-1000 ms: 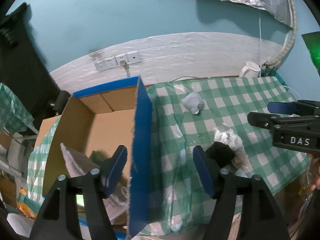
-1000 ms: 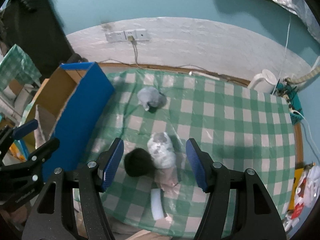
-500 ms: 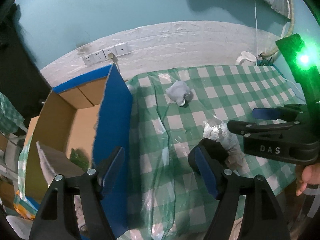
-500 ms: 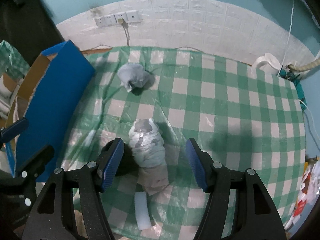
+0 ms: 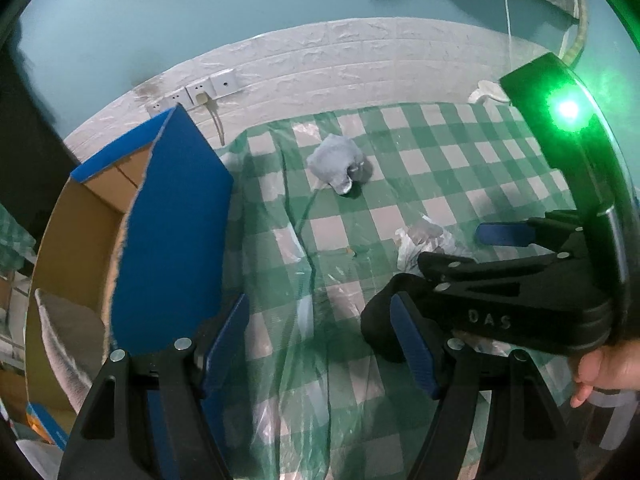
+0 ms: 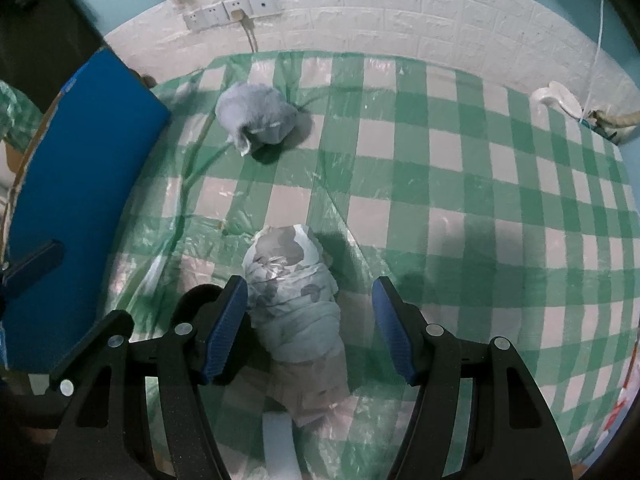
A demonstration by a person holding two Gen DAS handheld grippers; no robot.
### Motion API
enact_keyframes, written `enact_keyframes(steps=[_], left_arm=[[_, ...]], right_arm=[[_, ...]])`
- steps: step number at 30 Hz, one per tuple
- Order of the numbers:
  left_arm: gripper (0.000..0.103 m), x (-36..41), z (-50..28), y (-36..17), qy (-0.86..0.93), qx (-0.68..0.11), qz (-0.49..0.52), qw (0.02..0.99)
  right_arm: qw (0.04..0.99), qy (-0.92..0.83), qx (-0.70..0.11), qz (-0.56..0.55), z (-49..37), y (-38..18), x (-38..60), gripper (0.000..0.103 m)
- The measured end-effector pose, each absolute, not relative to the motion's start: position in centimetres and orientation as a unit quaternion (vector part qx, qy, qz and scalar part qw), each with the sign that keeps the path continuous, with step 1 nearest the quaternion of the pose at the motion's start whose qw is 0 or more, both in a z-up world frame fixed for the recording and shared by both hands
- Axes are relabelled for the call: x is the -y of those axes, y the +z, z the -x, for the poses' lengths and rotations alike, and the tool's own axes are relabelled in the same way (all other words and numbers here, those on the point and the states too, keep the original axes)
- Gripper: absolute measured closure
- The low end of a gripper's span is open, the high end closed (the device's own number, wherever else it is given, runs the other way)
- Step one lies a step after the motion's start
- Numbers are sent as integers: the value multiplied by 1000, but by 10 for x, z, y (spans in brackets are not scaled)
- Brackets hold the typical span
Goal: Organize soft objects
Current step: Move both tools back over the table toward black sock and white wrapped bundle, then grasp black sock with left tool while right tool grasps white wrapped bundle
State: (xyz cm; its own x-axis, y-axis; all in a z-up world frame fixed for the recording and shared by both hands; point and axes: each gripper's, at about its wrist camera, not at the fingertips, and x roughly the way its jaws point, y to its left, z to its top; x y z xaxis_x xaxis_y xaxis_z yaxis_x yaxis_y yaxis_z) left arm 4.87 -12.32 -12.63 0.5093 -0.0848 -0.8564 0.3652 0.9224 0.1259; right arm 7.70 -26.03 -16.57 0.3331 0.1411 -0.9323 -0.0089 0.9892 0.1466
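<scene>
My right hand-held gripper (image 6: 306,328) spread around wrapped cloth bundle (image 6: 294,300), not pinching | left hand-held gripper (image 5: 320,344) spread, empty | grey cloth (image 6: 256,118) ahead | box (image 5: 80,240) to left | three items seem left outside

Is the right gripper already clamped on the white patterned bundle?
No. The right gripper stands open around the white patterned bundle, with a clear gap at its right finger.
</scene>
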Motion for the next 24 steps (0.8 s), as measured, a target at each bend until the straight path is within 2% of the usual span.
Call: enact_keyframes(steps=[18,24], left_arm=[[28,134,-61,-149,-137,-496,-154,844],[27,136,-61,-148,-143,-495,-151,844]], right_arm=[[816,-40,-576,-12,-67,-171,297,39],[823,-29,-564,-64,-59,-163,316,38]])
